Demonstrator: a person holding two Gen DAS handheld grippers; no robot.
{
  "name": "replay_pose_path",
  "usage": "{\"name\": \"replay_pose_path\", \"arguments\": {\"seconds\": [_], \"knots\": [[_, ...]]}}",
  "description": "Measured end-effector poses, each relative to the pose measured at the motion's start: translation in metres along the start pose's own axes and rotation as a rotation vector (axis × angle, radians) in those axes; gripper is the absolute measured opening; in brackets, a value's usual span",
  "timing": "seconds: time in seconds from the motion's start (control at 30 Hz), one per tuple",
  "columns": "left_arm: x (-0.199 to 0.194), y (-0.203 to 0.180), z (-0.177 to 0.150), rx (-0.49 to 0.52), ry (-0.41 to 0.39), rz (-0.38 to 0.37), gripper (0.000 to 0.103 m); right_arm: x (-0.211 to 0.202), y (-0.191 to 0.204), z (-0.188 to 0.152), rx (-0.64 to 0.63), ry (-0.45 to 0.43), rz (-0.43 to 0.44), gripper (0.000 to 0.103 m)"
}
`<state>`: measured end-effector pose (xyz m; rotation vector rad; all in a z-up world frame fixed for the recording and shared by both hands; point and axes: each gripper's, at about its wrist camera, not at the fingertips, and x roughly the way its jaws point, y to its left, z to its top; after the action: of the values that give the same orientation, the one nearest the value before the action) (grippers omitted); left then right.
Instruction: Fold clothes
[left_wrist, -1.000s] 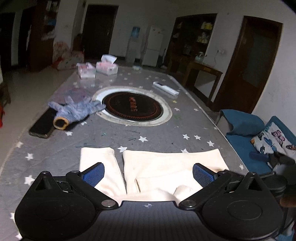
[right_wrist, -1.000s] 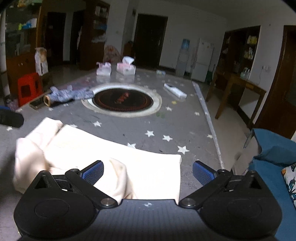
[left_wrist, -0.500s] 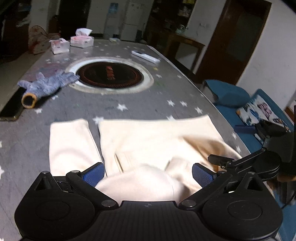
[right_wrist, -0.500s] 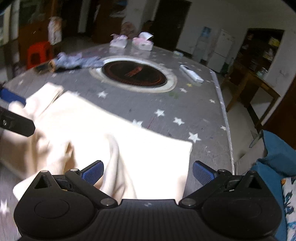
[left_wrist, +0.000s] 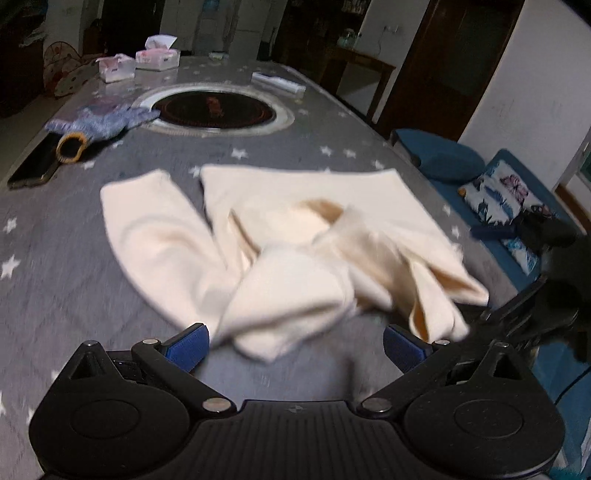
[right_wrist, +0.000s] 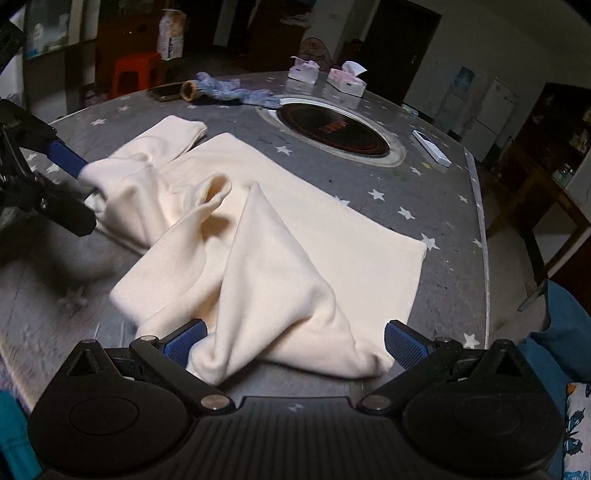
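Lying on the grey star-print tablecloth (left_wrist: 66, 266) is a cream sweatshirt (left_wrist: 295, 236), body spread flat toward the round induction cooktop (left_wrist: 214, 110), near end bunched and rumpled. Left gripper (left_wrist: 295, 341) has fingers spread wide, nothing pinched; blue pads (left_wrist: 186, 345) sit either side of a folded cream lump at the near edge, cloth lies between them but w/o contact I can confirm. Left view is motion-blurred. One sleeve (left_wrist: 155, 225) lies flat on the left, apart from the body by a thin strip of tablecloth.

Right gripper (right_wrist: 295, 345) also wide apart, fingers released; a raised tent-like fold of the sweatshirt (right_wrist: 266, 258) sits just ahead of and between its pads (right_wrist: 186, 341), left pad looks touching fabric. In the right view the left gripper (right_wrist: 70, 184) shows at far left, one blue fingertip against the sleeve end.

Bg: blue knit garment (right_wrist: 229, 88) w/ tan cuff beside a dark phone (right_wrist: 166, 92) on the far-left of the table, two tissue boxes (right_wrist: 325, 75) at the far end, white remote (right_wrist: 432, 147) right of the cooktop. Blue chair cushion (left_wrist: 443, 162) off the table's right edge, red stool (right_wrist: 135, 72) on the floor behind.
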<state>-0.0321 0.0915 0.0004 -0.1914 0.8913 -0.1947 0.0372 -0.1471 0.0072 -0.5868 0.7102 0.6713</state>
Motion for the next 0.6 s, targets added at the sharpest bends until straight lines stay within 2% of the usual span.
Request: {"name": "replay_pose_path", "arguments": {"seconds": [0.07,0.2,0.43,0.5,0.6], "knots": [[-0.004,0.0,-0.002,0.006,-0.006,0.003,0.102,-0.007,-0.003,0.001,0.007,-0.015,0.008,0.103],[-0.014,-0.002,0.011,0.006,-0.069,-0.002,0.102,-0.019,-0.01,0.004,0.023,-0.048,0.025,0.103],[-0.032,-0.005,0.034,0.008,-0.179,-0.012,0.103,-0.013,-0.022,0.03,0.075,-0.121,0.036,0.103],[-0.031,-0.003,0.04,-0.011,-0.187,-0.008,0.103,-0.005,-0.022,0.037,0.074,-0.131,0.044,0.103],[-0.025,0.002,0.041,-0.035,-0.175,0.003,0.103,0.012,-0.018,0.047,0.04,-0.122,0.011,0.103]]}}
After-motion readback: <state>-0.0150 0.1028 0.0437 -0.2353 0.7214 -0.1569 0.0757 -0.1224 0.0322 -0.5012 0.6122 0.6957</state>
